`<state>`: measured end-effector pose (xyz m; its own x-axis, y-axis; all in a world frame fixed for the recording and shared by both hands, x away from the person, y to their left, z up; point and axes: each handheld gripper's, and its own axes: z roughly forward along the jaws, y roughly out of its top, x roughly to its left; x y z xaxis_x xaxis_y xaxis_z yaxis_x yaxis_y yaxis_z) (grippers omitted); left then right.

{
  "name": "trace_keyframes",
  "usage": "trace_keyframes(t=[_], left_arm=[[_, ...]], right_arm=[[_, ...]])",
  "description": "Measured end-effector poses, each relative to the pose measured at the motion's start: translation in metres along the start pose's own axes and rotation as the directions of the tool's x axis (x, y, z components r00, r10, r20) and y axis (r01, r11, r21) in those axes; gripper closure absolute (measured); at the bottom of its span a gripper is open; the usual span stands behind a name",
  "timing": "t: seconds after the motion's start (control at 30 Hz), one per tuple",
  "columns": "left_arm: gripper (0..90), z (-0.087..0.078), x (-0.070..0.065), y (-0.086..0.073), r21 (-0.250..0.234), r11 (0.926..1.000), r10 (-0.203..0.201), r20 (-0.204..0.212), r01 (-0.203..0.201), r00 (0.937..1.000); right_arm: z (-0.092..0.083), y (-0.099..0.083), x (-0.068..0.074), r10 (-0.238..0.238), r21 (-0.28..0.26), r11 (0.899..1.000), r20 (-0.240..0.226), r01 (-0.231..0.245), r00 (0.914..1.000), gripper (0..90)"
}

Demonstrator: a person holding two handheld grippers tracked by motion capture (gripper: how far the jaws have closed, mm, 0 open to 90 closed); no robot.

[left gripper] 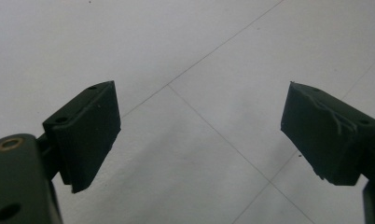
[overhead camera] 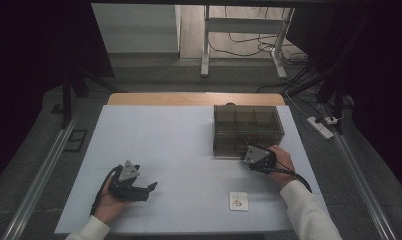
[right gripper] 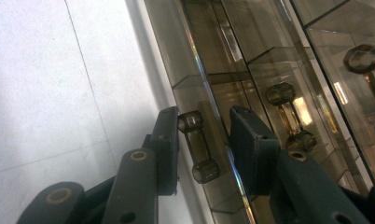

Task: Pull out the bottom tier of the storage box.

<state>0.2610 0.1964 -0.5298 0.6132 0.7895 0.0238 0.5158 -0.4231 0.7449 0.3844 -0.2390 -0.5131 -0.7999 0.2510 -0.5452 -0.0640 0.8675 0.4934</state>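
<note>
Two jaws of the right gripper (right gripper: 202, 140) bracket a small smoky handle (right gripper: 198, 146) on the front of the drawer box (overhead camera: 247, 131); whether the pads press it or merely flank it I cannot tell. By my reading the pull has not begun: the drawer looks flush, so opening it is all left to do. That handle's long axis runs along the jaws, its knobbed ends pointing toward and away from them. More handles (right gripper: 288, 114) sit beyond. Left gripper (left gripper: 199, 135) rests released over bare worktop (left gripper: 185, 56).
</note>
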Motion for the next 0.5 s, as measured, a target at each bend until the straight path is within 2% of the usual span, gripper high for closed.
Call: trace_keyframes(t=[0.5], left_arm=[[12.3, -0.0008, 0.0, -0.0003, -0.002, 1.0, -0.002, -0.002, 0.002, 1.0]], right_arm=[[-0.004, 0.0017, -0.0002, 0.003, -0.005, 1.0, -0.014, -0.003, 0.9999, 63.3]])
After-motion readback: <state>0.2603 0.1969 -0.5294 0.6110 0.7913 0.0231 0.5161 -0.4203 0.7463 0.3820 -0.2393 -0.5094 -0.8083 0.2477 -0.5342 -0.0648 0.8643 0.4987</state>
